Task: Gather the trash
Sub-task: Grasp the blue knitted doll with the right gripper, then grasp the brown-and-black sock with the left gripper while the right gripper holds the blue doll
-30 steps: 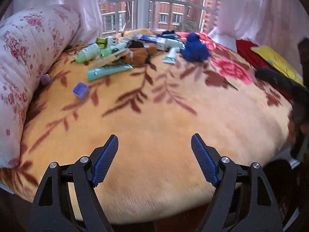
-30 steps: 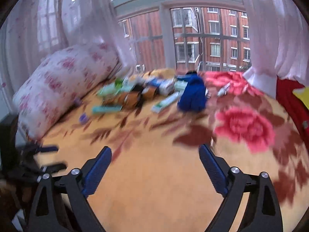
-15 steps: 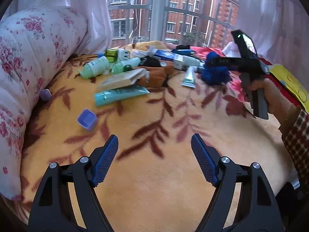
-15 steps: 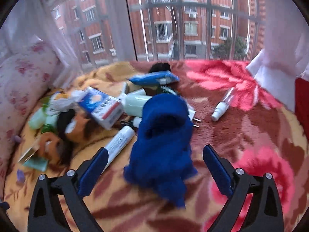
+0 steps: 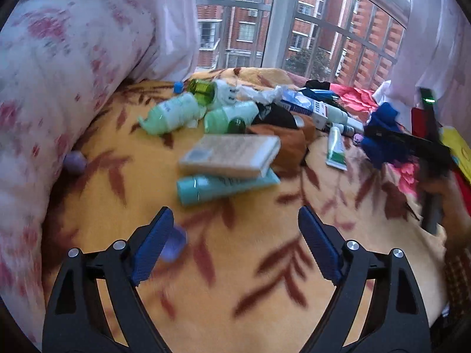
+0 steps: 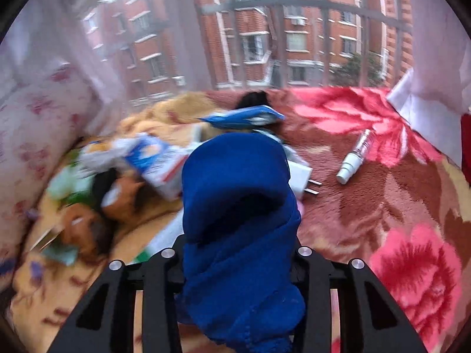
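Right tongs point(image 6: 238, 260) are clamped on the blue cloth point(image 6: 238, 206), which bulges up between them over the blanket point(image 6: 382, 206). Left tongs point(image 5: 234, 238) are spread wide and empty, low over the blanket, with a teal tube point(image 5: 217, 186) and a flat box point(image 5: 232, 154) lying just ahead. Green bottles point(image 5: 173, 113) sit further back.
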A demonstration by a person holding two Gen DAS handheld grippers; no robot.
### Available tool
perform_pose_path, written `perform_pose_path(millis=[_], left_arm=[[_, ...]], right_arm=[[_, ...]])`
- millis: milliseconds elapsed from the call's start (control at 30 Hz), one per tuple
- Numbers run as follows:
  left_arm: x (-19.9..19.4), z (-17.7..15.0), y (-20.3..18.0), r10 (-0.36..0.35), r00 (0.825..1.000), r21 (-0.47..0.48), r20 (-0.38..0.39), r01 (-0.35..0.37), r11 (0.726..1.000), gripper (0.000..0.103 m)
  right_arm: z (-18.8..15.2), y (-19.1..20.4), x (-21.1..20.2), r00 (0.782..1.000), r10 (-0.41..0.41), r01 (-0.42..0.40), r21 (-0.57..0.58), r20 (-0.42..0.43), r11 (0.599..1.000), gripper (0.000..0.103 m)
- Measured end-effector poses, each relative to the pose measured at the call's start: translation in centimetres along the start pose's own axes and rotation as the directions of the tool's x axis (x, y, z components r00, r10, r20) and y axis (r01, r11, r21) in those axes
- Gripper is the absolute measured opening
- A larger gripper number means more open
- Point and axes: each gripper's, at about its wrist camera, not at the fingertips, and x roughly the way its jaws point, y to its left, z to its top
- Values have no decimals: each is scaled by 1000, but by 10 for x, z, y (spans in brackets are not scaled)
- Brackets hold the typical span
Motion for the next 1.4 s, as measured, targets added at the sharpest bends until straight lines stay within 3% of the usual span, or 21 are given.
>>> perform_pose_path(millis=[167,400,533,633,767,833,967,1033,1100,1167,1300,1400], left_arm=[[34,12,-3,-3,1000,82,-18,4,997,84],[76,21,-16,69,997,192,-27,-62,979,84],[88,34,2,-14,999,87,-33,17,996,59],[98,42,24,42,998,-16,-44,-43,999,30],[102,41,37,58,997,-60,-54,-62,996,18],[103,41,38,50,997,-64,-57,-54,996,17],[101,43,29,27,998,-27,-54,-28,999,18],[90,43,17,-9,999,-1,-30,9,1000,24],[77,42,4,-42,999,23,1,42,999,34],[69,43,-13,-85,996,58,23,83,995,62],[78,48,-42,-129,992,83,-9,130,988,72],[93,53,-64,-114,993,98,-42,118,988,78]], right_arm=[[-17,14,-38,994,108,-108,-16,24,994,41],[-26,21,-56,986,163,-161,-35,43,986,43],[-29,25,-59,981,184,-182,-46,59,982,43],[-30,29,-60,976,207,-203,-56,62,977,44],[-31,32,-59,977,206,-201,-70,64,977,44],[-32,32,-59,976,207,-203,-68,67,977,44],[-33,29,-56,975,212,-209,-59,59,976,45],[-34,28,-56,975,211,-208,-55,66,977,45],[-33,26,-57,974,216,-213,-52,70,976,45],[-33,26,-59,973,218,-215,-53,80,975,45],[-33,27,-60,971,224,-220,-56,84,974,45],[-33,25,-62,969,231,-227,-51,89,972,45]])
